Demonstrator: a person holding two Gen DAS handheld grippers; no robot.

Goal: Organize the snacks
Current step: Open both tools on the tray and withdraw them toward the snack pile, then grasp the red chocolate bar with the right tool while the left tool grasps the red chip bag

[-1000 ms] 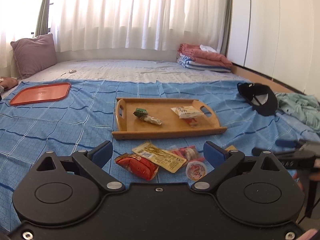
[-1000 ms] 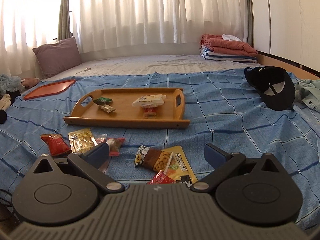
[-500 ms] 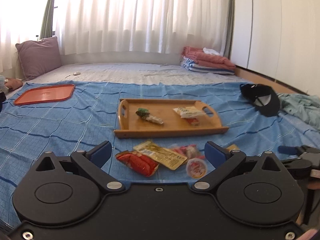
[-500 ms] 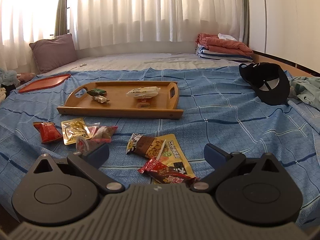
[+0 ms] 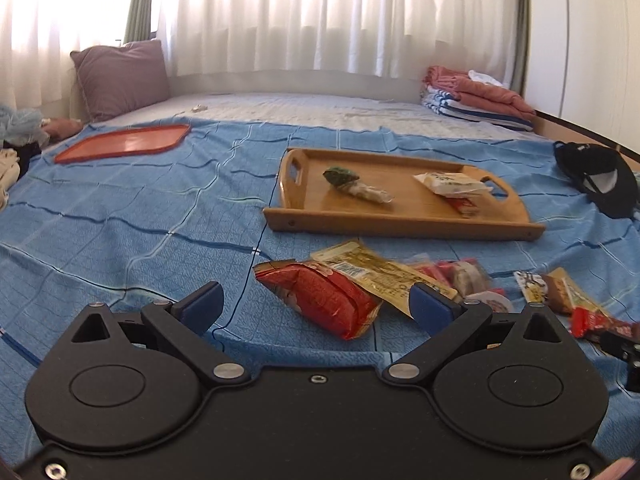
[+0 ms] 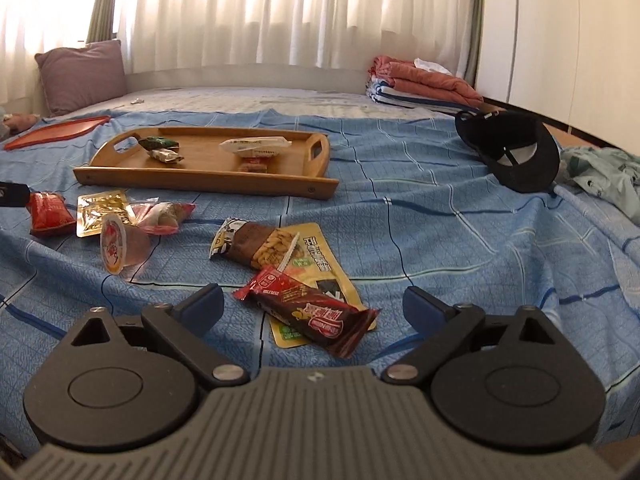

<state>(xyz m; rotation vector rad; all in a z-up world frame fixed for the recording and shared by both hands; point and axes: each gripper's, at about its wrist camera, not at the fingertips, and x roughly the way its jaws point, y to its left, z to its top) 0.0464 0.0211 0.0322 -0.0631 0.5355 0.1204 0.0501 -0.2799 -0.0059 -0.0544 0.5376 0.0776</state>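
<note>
Left wrist view shows the left gripper [image 5: 316, 304] low over a blue checked bedspread [image 5: 120, 216], its two blue fingers spread wide and holding nothing. Between them lies a red snack packet [image 5: 320, 298], flat on the bedspread, and a yellow sachet [image 5: 380, 274] touches its far side. A wooden tray [image 5: 400, 226] stands farther in on the bed, beyond the loose snacks; on it are a green-wrapped candy [image 5: 340, 176] with a pale wrapped piece beside it toward the left handle, and a white snack bag [image 5: 450, 182] toward the right handle, lying partly over a small red packet. An orange tray [image 5: 124, 144] lies well apart, toward the far left edge of the bedspread. In the right wrist view the right gripper [image 6: 312, 306] is also wide open and empty, and between its fingers lies a dark red snack bar [image 6: 316, 318], resting across a yellow flat pouch [image 6: 316, 268]. A brown peanut bar [image 6: 256, 246] touches the far end of this pouch. More to the left a jelly cup [image 6: 118, 244] lies on its side, near a clear red-edged packet [image 6: 168, 216]. A black cap [image 6: 516, 152] sits near the right edge of the bedspread.
</note>
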